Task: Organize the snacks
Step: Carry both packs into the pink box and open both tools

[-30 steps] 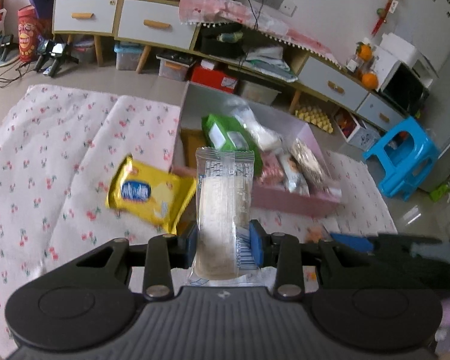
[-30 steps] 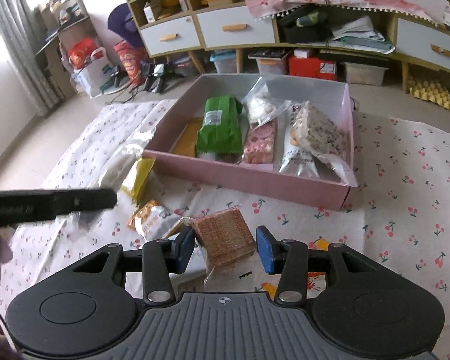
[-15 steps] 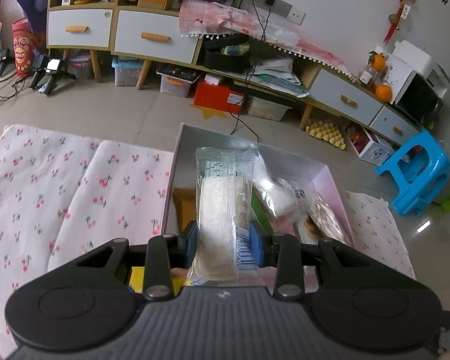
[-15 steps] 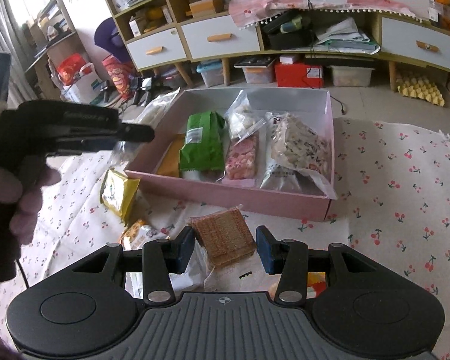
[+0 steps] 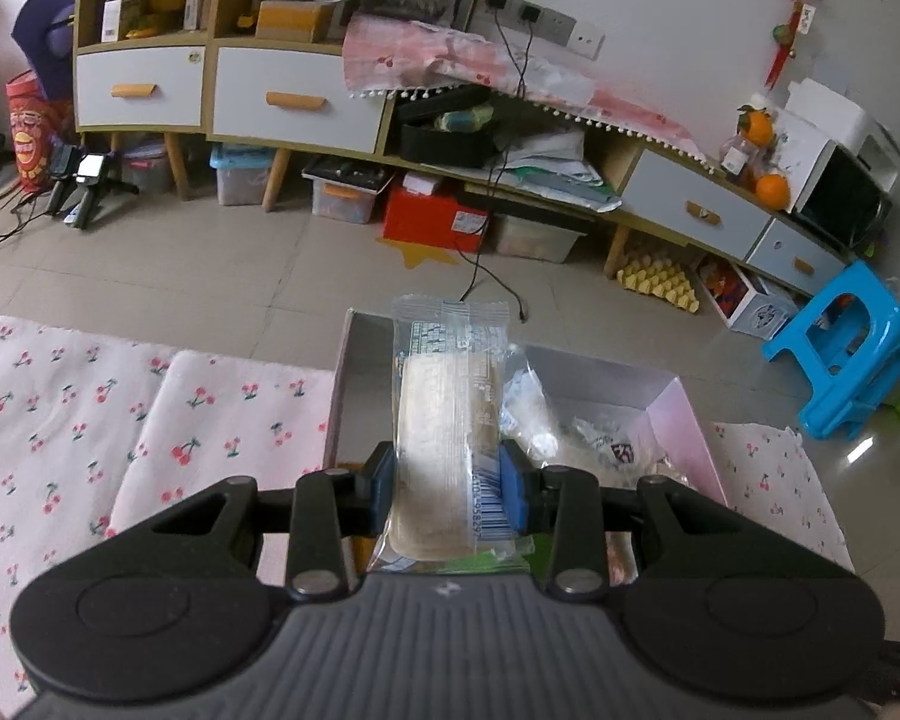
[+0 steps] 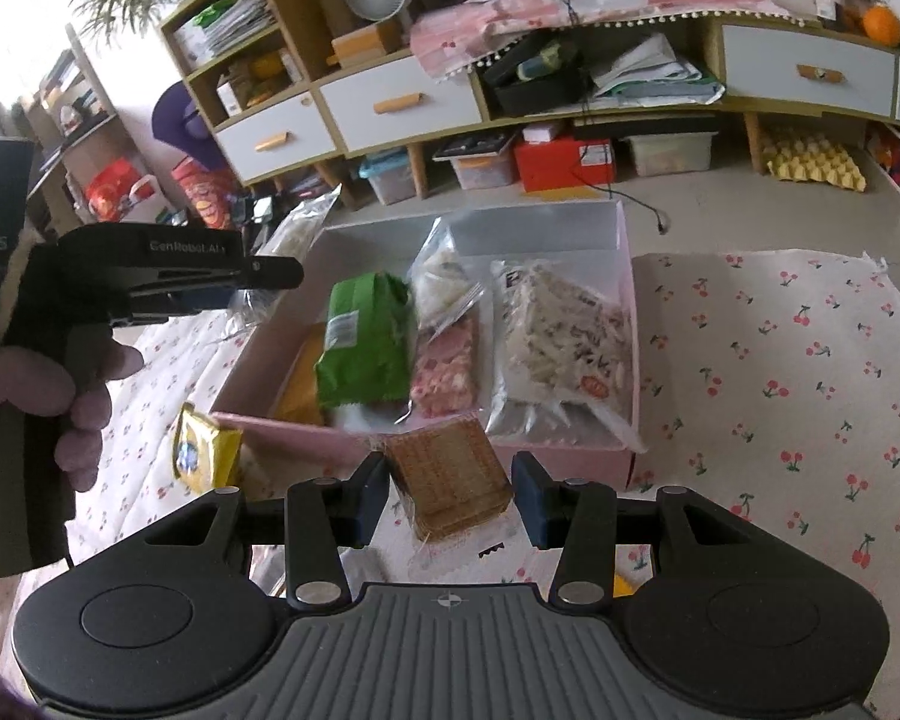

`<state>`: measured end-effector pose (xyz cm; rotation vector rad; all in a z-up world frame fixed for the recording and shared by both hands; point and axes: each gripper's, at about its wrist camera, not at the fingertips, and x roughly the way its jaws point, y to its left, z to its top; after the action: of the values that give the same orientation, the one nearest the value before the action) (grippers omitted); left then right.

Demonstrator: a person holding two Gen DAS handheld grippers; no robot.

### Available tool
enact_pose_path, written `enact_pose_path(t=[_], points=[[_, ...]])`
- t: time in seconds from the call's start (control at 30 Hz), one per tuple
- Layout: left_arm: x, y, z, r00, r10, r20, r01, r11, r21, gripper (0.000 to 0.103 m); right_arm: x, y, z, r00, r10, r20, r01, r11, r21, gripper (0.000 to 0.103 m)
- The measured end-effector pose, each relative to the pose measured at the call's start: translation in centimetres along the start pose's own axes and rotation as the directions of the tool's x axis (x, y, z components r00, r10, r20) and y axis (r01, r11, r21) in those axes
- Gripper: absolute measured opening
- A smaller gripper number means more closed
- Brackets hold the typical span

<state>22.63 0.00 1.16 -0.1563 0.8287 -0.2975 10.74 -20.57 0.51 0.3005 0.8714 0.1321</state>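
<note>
The pink box (image 6: 570, 456) sits on a cherry-print cloth (image 6: 780, 396) on the floor. In it lie a green bag (image 6: 363, 354) with a white label too small to read, a pink snack pack (image 6: 444, 363), a clear bag of pale pieces (image 6: 564, 342) with red and black print that cannot be read, and another clear bag (image 6: 444, 276) behind.

The left hand-held gripper (image 5: 447, 483) is closed on a clear-wrapped pale bar (image 5: 444, 426), its blue pads pressing both sides. The bar stands upright over the box's left end; its wrapper bears a barcode with small digits and a printed table near the top, neither legible. In the right wrist view this gripper's side reads "GenRobot.AI", and a hand (image 6: 36, 402) holds its grip.

The right hand-held gripper (image 6: 450, 495) holds a brown wafer pack (image 6: 447, 474) just before the box's near wall; whether its right pad touches cannot be told.

A yellow packet (image 6: 201, 453) with a blue logo lies beside the box's near left corner.
</note>
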Motion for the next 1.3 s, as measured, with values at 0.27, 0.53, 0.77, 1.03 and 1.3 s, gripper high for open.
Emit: enact_pose_path(t=[0.27, 0.53, 0.77, 1.03, 1.3], points=[[0.8, -0.2, -0.3, 1.000, -0.004, 0.017, 0.004, 0.999, 0.036, 0.042, 0.9, 0.0, 1.2, 0.999, -0.017, 0.036, 0.017, 1.000, 0.000, 0.044], [1.3, -0.1, -0.7, 1.000, -0.007, 0.008, 0.006, 0.998, 0.056, 0.052, 1.6, 0.1, 2.1, 0.996, -0.021, 0.091, 0.018, 0.999, 0.027, 0.044], [1.2, 0.4, -1.0, 1.000, -0.016, 0.008, 0.016, 0.999, 0.043, 0.056, 2.6, 0.3, 2.6, 0.992, 0.001, 0.124, -0.010, 0.998, 0.068, 0.044], [1.0, 0.6, -1.0, 1.000, -0.011, 0.009, 0.011, 0.999, 0.044, 0.063, 3.9, 1.3, 2.7, 0.988, 0.044, 0.147, -0.056, 0.995, 0.078, 0.055], [0.3, 0.7, -1.3, 1.000, -0.001, -0.002, 0.001, 0.999, 0.042, 0.066, 2.4, 1.6, 3.0, 0.984, 0.075, 0.160, -0.090, 0.993, 0.082, 0.073]])
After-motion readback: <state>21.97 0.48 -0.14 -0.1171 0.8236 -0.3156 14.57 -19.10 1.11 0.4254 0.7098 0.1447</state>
